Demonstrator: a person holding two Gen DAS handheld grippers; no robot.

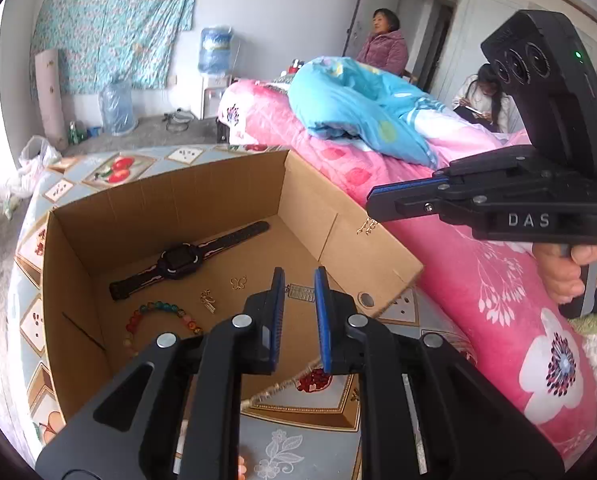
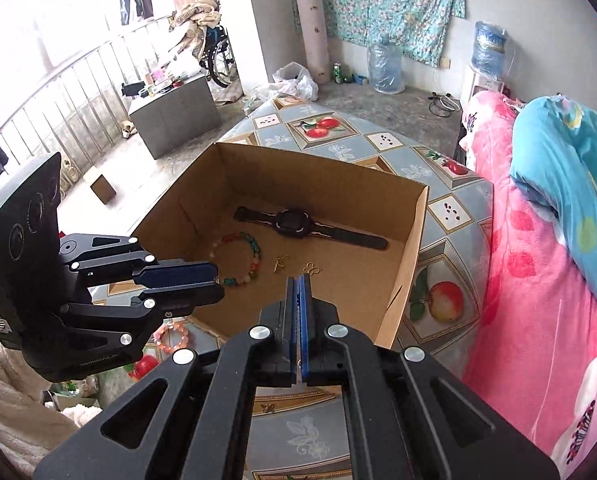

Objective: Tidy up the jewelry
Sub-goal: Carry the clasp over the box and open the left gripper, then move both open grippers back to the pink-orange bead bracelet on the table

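An open cardboard box (image 1: 218, 188) (image 2: 298, 168) stands on the table. In it lie a black watch (image 1: 178, 264) (image 2: 294, 222), a coloured bead bracelet (image 1: 158, 316) (image 2: 242, 256), a gold charm (image 1: 208, 300) (image 2: 280, 264), a gold butterfly (image 1: 238, 282) (image 2: 312, 267) and a small silver charm (image 1: 300, 292). My left gripper (image 1: 298, 280) (image 2: 216, 282) hovers over the box's near edge, its jaws slightly apart with nothing between them. My right gripper (image 1: 372, 204) (image 2: 298, 280) is shut on a small gold piece (image 1: 366, 226), which dangles above the box's right wall.
The table wears a fruit-patterned cloth (image 2: 438, 216). A pink bead bracelet (image 2: 170, 338) lies on it below the left gripper. A bed with a pink quilt (image 1: 498, 280) (image 2: 538, 280) runs along the right. Two persons (image 1: 382, 44) sit beyond it.
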